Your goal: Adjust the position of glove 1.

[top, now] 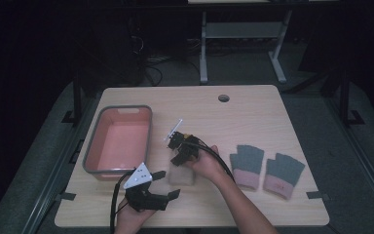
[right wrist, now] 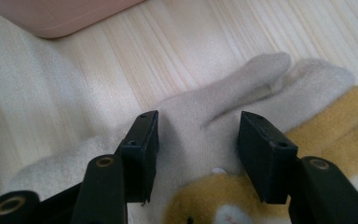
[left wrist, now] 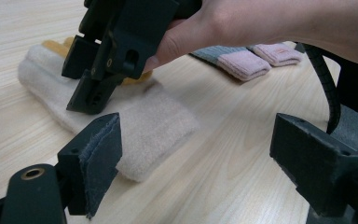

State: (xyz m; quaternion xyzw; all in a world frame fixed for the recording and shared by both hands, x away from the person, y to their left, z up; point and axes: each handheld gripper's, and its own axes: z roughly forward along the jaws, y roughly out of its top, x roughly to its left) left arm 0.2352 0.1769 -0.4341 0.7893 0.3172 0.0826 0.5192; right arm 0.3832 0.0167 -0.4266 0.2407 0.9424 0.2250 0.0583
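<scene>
- At the far left of my table [top: 253,105], a pink bin with a grey rim [top: 149,127] sits with its smooth floor bare; its near-right corner is hidden behind the grey plate of my left gripper [top: 168,186].
- My left gripper hovers low near the front edge, jaws spread wide and holding nothing. In the left gripper view the nearer pad [left wrist: 100,151] looks felt-faced and fuzzy at its edge, and bare wood lies between the jaws.
- Just past it lies a cream fleece glove [top: 181,174], soft and nappy, with mustard-yellow patches; in the high view my right hand [top: 205,162] covers much of it.
- My right gripper [top: 181,157] presses down on that glove, jaws parted with fleece between them; I cannot tell whether they pinch it. The right gripper view cuts the glove's yellow part off at the bottom.
- To the right, well apart, two grey knit gloves with pink cuffs [top: 265,168] lie flat side by side, with open wood around them up to the right edge.
</scene>
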